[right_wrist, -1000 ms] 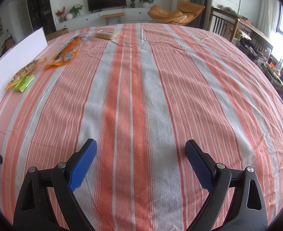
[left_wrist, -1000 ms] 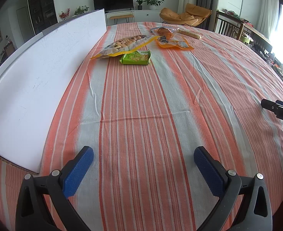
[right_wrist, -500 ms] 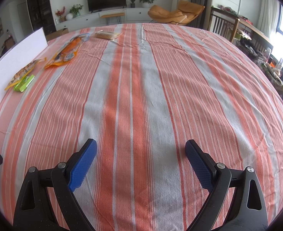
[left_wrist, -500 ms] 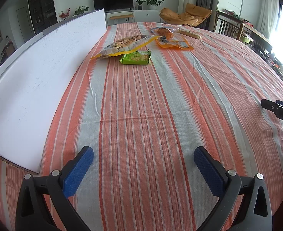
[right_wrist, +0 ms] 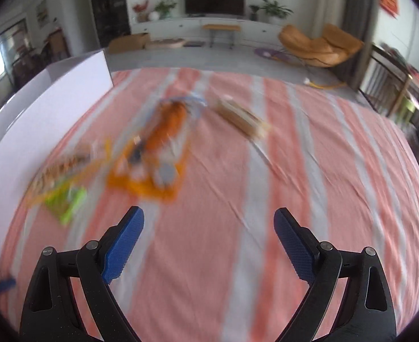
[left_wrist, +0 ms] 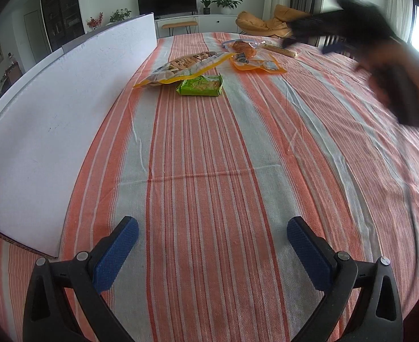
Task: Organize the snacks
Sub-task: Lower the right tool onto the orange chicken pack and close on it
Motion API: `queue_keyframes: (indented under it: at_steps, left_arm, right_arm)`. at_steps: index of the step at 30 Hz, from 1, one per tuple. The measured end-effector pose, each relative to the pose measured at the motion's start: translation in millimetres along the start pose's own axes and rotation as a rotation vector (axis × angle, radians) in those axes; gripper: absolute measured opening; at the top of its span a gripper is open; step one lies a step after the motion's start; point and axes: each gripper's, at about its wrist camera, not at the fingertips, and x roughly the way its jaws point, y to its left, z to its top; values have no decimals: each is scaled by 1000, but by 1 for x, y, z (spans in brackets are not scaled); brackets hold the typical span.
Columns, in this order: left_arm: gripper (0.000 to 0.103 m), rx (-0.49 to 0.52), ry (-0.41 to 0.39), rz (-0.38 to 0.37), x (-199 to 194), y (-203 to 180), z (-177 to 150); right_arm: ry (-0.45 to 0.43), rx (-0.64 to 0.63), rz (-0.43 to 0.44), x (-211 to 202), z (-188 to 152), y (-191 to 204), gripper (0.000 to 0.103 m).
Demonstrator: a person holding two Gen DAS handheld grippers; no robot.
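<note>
Several snack packs lie at the far end of the striped tablecloth [left_wrist: 209, 171]. A yellow-edged bag [left_wrist: 181, 67] overlaps a green packet [left_wrist: 200, 85]. An orange pack [left_wrist: 252, 57] lies to their right, and a pale long bar [left_wrist: 279, 49] behind it. My left gripper [left_wrist: 212, 238] is open and empty over the near cloth. My right gripper [right_wrist: 209, 229] is open, empty, raised, short of the blurred orange pack [right_wrist: 158, 154], green packet [right_wrist: 67, 202] and bar [right_wrist: 243, 118]. From the left wrist it is a dark blur [left_wrist: 351, 22].
A long white board [left_wrist: 52, 108] stands along the table's left side, also visible from the right wrist [right_wrist: 38, 119]. A hand [left_wrist: 403, 85] holds the right gripper at the upper right. Behind the table are an orange chair [right_wrist: 320, 45] and a TV cabinet.
The right gripper has risen and swept fast toward the far snacks; its view is now blurred and the packs are much closer. The left gripper has not moved.
</note>
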Motion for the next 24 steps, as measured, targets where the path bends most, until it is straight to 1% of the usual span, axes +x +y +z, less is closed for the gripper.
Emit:
queue_keyframes:
  at_steps: [1,3,6,7,8,10,11,13,15,16,17,18,20,22,24]
  left_arm:
    - [103,0,0,0,0,0,0]
    - [103,0,0,0,0,0,0]
    - [103,0,1,-1,0,0,0]
    - [103,1,0,-3,0,0,1]
    - [103,1,0,-3,1,0,1]
    - [103,2,1,-4,1,0,1]
    - [103,2,1,-4,0,0,0]
    - [103,2,1,-4,0,0,0]
    - [103,2,1,-4,0,-1,0]
    - [103,3,1,-4,1,-1,0]
    - [103,3,1,-4,1,-1,1]
    - [103,3,1,-4,1,-1,1]
    - [103,3,1,-4,1,-1,1]
    - [103,3,1,-5,2,-1,1]
    - [103,3,1,-6,1,-1,1]
  right_arm:
    - [17,3,2,15,15,6,94]
    - [69,48,13,55,46,16,94]
    - [106,135,38,97,75,25,94]
    - [123,152,51,110,82,30,94]
    - [151,151,50,120,85,35,96]
    - [168,68,-42,129,87,52,93]
    - [148,70,-38,126,86,54,90]
    - [140,79,-40,121,83,52,79]
    - [158,56,-18,113,76,52,73]
    - [163,54,-3,106,70,51,70]
    - [162,62,20,96,64,47,65]
    - [162,66,40,84,57,44,63]
    - [166,46,67,64,40,40,53]
    - [187,20,69,47,19,35,52]
    - [199,23,90,26,-10,20,52]
